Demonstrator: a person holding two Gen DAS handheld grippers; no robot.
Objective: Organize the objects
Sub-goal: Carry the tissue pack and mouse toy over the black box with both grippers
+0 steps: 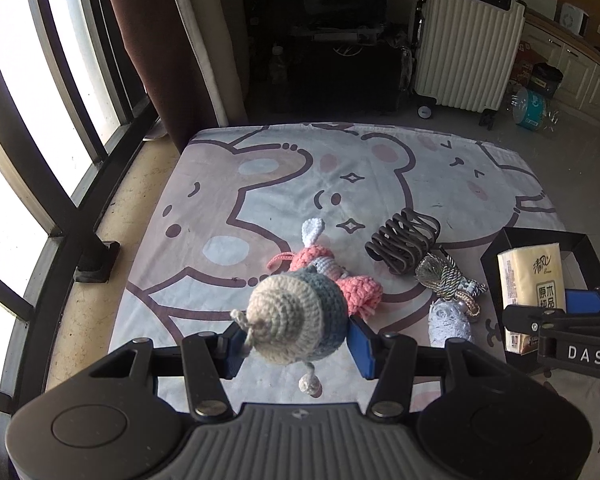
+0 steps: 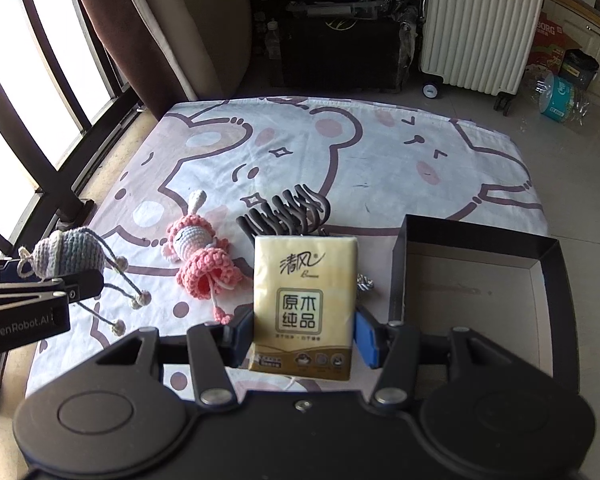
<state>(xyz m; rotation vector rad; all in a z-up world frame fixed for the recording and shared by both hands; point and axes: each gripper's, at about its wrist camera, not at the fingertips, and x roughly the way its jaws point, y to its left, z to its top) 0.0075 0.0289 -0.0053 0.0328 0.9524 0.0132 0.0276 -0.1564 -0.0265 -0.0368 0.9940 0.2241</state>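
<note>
The crochet doll point(image 2: 198, 254) lies near the middle of the mat point(image 2: 380, 160), with the hair claw point(image 2: 288, 212) just to its right and the tassel bundle point(image 1: 448, 280) nearer the mat's front edge. The open box point(image 2: 476, 240) sits at the mat's front right corner. Behind the mat's far edge stands a suitcase point(image 2: 480, 24).
</note>
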